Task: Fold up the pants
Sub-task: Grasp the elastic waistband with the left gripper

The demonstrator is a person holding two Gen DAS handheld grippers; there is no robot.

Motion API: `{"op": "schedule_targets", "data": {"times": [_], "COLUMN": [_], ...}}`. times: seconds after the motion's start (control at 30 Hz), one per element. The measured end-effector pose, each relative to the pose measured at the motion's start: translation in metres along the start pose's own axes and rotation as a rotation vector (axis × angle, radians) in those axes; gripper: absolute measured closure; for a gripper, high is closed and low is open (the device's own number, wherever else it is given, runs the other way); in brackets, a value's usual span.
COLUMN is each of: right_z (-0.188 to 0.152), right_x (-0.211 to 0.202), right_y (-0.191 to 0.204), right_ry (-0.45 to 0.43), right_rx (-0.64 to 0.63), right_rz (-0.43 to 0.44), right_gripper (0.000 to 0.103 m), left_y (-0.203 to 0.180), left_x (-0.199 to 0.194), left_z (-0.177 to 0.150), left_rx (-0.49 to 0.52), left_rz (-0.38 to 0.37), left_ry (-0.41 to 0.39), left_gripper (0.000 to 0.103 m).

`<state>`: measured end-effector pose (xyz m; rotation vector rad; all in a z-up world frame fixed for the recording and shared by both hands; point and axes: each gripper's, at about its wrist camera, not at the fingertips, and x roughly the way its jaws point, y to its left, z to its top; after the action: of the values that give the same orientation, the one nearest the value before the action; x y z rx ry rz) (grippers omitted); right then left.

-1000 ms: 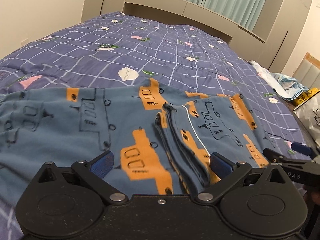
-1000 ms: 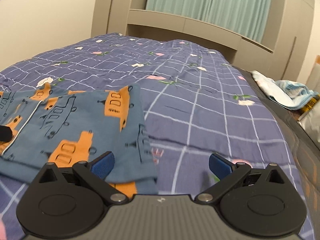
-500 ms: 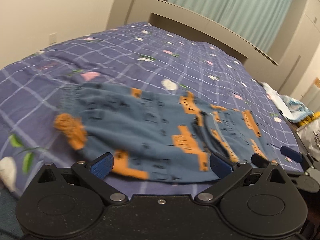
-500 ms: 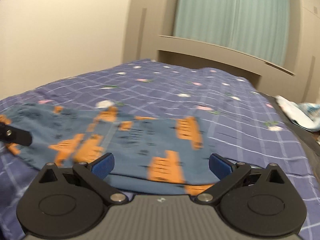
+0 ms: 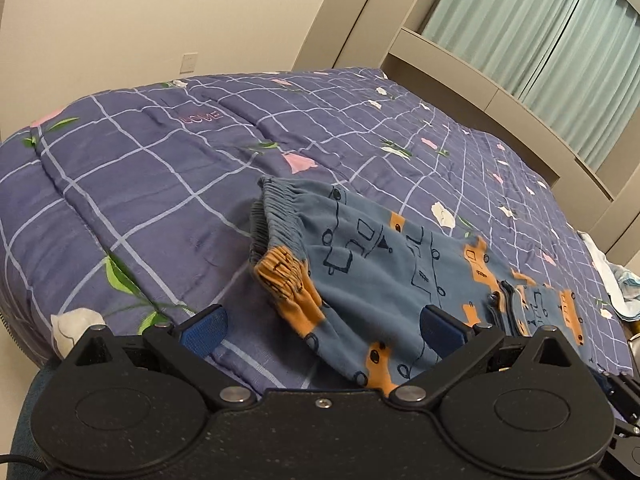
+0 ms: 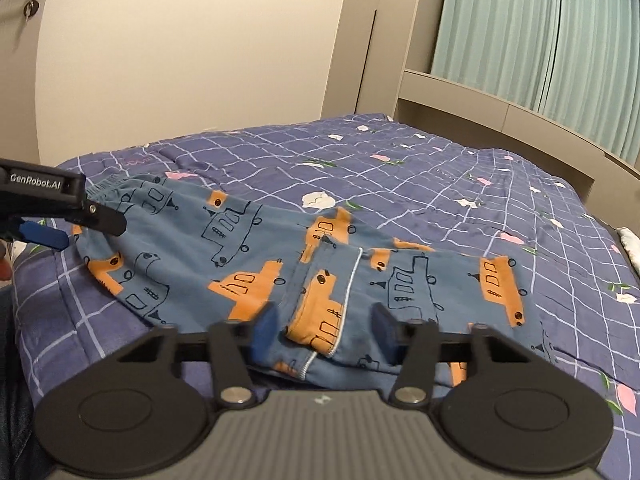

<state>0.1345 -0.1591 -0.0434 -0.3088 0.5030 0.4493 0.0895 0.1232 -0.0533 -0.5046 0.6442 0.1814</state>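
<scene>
Blue pants (image 5: 384, 280) with orange truck prints lie partly folded on the bed, elastic waistband (image 5: 276, 204) at the left end. My left gripper (image 5: 324, 326) is open, hovering at the near edge by the waistband end. In the right wrist view the pants (image 6: 224, 240) spread across the quilt, with a folded-over leg section and white piping (image 6: 352, 280) near the front. My right gripper (image 6: 326, 334) is open, narrower than before, with its blue pads on either side of that folded edge. The left gripper (image 6: 60, 224) shows at the left, over the waistband.
A purple checked quilt (image 5: 160, 168) with flowers covers the bed. A beige headboard shelf (image 6: 500, 116) and teal curtains (image 6: 540, 32) stand behind. White and blue cloth (image 5: 612, 276) lies at the bed's right edge. The bed's left corner (image 5: 24, 344) drops off.
Both grippers swung left along the pants. The left one now faces the waistband end, the right one the folded leg edge. The right jaws have narrowed.
</scene>
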Motion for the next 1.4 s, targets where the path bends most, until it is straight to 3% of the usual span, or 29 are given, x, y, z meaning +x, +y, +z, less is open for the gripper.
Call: {"op": "schedule_targets", "data": {"times": [0.1,0.17,0.43,0.47,0.7,0.8,0.97,1.03,1.1,1.27,1.33,1.4], "right_z": [0.000,0.001,0.007,0.007,0.001,0.001,0.001,-0.002,-0.005,-0.014,-0.016,-0.017], "right_x": [0.001,0.000,-0.022,-0.025,-0.017,-0.019,-0.019,-0.016,-0.013,-0.006,-0.005,-0.005], "right_y": [0.002,0.005,0.000,0.000,0.008,0.009,0.000,-0.005,-0.009,-0.015,-0.015,-0.014], "right_ry": [0.008,0.016,0.000,-0.001,0.028,0.009,-0.009,-0.006,0.007,0.021,0.017,0.011], "right_rx": [-0.005,-0.015,0.041,0.039,0.024,0.028,0.050,0.067,0.088,0.130,0.131,0.134], "right_rz": [0.021,0.033,0.061,0.068,0.095,0.085,0.043,0.016,-0.004,-0.024,-0.019,-0.013], "right_gripper": [0.086,0.095,0.097,0.103,0.102,0.091,0.050,0.043,0.038,0.028,0.025,0.022], "left_y": [0.001,-0.001,0.002,0.003,0.006,0.009,0.014,0.017,0.019,0.026,0.026,0.021], "left_x": [-0.001,0.002,0.002,0.003,0.006,0.010,0.017,0.018,0.017,0.013,0.011,0.007], "left_z": [-0.002,-0.002,-0.002,-0.002,-0.001,0.001,0.005,0.006,0.007,0.009,0.011,0.015], "left_rx": [0.005,0.003,-0.012,-0.014,-0.031,-0.057,-0.104,-0.132,-0.153,-0.187,-0.190,-0.167], "left_rz": [-0.003,-0.006,-0.025,-0.028,-0.040,-0.046,-0.040,-0.034,-0.014,0.001,-0.011,-0.012], "left_ry": [0.002,0.004,0.001,0.000,-0.008,-0.020,-0.038,-0.050,-0.058,-0.078,-0.083,-0.096], "left_gripper": [0.001,0.001,0.001,0.001,0.001,0.001,0.007,0.012,0.021,0.070,0.082,0.083]}}
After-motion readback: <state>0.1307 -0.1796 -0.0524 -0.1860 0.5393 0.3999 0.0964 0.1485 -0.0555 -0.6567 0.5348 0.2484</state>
